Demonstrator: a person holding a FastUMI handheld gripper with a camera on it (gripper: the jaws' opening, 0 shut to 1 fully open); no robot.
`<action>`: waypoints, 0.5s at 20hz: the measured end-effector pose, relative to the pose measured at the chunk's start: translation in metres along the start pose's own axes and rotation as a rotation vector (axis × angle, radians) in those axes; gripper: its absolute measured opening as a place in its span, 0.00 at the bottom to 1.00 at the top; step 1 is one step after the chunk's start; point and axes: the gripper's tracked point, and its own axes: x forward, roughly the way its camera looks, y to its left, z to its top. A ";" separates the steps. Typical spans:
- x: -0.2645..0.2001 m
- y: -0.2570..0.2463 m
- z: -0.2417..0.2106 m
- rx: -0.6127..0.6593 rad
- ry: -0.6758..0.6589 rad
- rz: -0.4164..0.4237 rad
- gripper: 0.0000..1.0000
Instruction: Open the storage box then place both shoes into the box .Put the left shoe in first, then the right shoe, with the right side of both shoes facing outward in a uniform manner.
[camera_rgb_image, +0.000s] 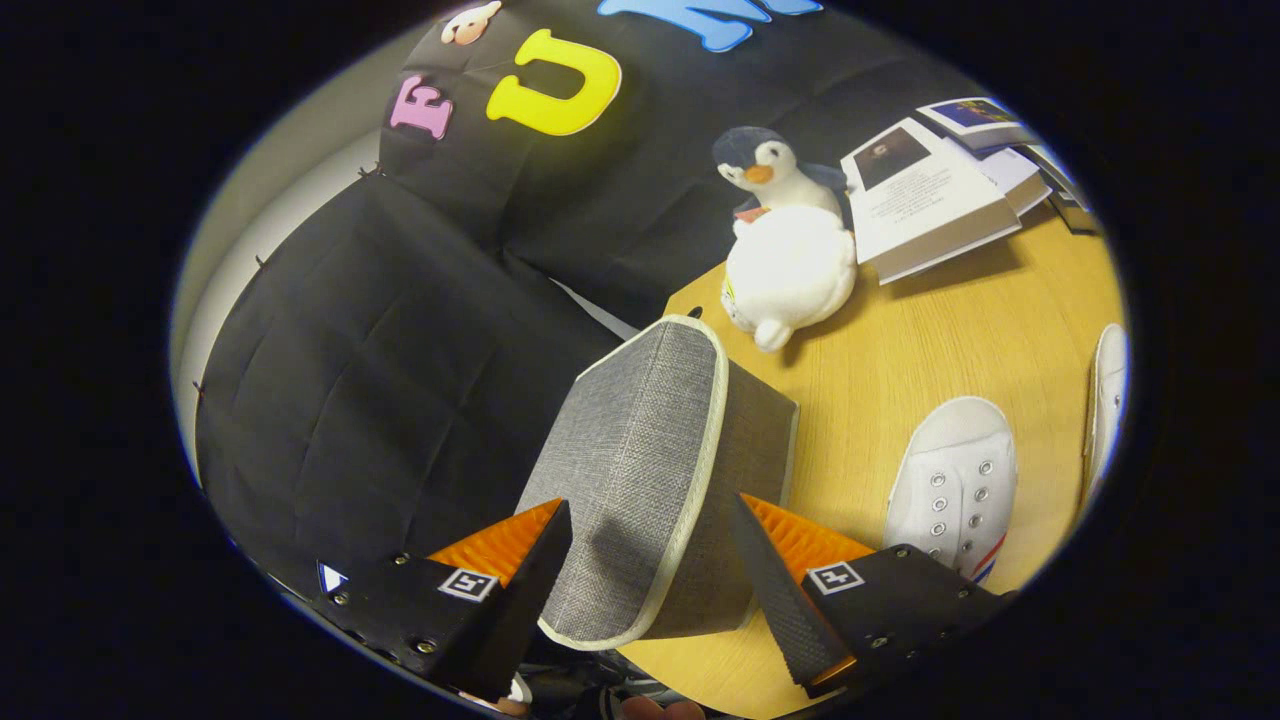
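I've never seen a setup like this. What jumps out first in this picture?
The grey fabric storage box stands out first, its lid closed, sitting on the wooden table between the open fingers of the hand-held gripper. Beyond it a plush penguin stands beside a stack of books. A white shoe lies just right of the box, with a second white shoe farther right.
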 end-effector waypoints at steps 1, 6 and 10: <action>0.004 -0.001 -0.002 0.013 0.010 0.008 0.97; 0.020 0.005 -0.004 0.113 0.035 0.068 0.96; 0.018 0.020 -0.004 0.203 0.072 0.124 0.81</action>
